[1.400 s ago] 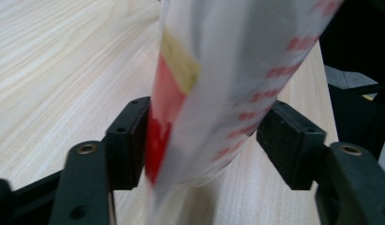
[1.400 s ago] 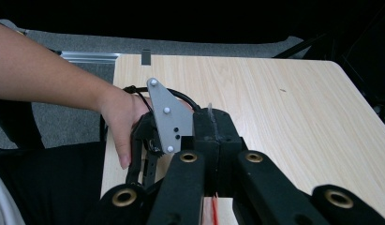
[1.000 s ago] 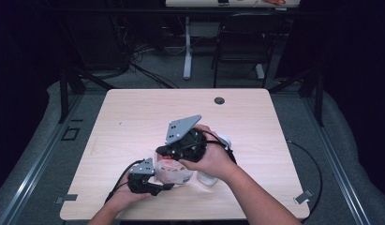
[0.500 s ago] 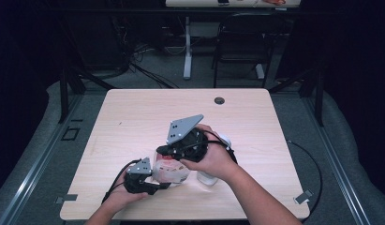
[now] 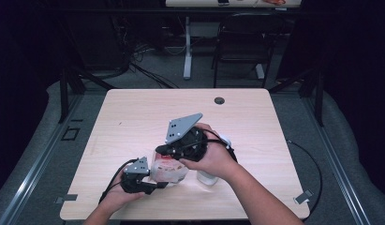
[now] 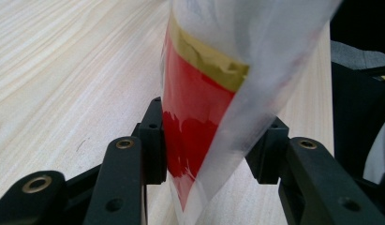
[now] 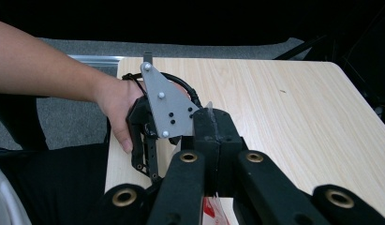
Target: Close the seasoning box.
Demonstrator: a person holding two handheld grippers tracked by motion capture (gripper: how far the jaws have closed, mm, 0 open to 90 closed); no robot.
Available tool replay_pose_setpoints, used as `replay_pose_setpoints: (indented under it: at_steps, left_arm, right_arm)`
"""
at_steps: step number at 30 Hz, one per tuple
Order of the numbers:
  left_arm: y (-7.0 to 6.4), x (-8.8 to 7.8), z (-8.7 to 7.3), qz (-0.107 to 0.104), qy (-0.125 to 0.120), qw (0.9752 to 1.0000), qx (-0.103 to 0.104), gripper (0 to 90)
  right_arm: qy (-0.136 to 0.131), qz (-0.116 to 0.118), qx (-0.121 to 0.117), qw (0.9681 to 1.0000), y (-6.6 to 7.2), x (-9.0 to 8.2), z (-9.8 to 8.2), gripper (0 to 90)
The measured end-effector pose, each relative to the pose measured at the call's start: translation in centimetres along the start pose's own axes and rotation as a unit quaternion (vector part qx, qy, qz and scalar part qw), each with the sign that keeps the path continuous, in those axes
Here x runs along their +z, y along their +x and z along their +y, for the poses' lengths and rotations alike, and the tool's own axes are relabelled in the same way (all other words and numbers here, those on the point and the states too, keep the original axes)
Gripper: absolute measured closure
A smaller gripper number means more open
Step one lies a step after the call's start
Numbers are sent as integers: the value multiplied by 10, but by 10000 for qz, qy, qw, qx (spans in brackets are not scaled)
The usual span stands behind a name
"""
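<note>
The wooden table [image 5: 134, 117] is the largest thing here, and near its far edge there is a small dark round grommet [image 5: 219, 100]. Close to the near edge lies a clear plastic bag [image 5: 169, 171] with a red and gold packet inside; the writing on the packet cannot be read. A white object [image 5: 210, 177] stands just beside the bag, partly hidden under the person's right hand.

The right gripper [image 7: 213, 129] has its jaws fully together, pinching the top edge of the bag. The left gripper [image 6: 211, 157] has the lower part of the bag between its jaws; they have just been closing, one pad touches the film, the other is a little apart.
</note>
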State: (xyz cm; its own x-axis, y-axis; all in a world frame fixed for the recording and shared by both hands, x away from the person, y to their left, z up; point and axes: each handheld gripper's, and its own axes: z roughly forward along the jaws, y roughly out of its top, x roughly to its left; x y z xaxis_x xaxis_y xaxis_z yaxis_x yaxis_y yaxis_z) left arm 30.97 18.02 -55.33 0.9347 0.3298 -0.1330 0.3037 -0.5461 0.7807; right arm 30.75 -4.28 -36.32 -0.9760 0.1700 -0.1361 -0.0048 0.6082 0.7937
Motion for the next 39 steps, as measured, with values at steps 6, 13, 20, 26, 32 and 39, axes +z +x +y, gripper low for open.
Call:
replay_pose_setpoints:
  at_steps: [6,13,20,26,32,39]
  left_arm:
    - [0,-1,1,7,56,10000,-13,581]
    - [0,-2,2,39,62,10000,-19,585]
    - [0,-4,3,84,107,9999,-17,588]
    - [0,-7,4,152,149,9998,-20,591]
    - [-1,-8,10,127,155,9998,-2,593]
    - [-1,-14,14,88,238,9997,27,593]
  right_arm:
    - [-21,61,38,10000,-2,-1,-1,900]
    - [-56,122,87,9999,-4,-2,-2,900]
    - [-16,143,93,9999,-5,-2,-2,894]
    - [58,83,98,9999,-8,-4,-3,892]
    - [30,46,52,10000,-8,-10,-3,900]
    - [-58,-39,37,10000,-8,-15,-4,900]
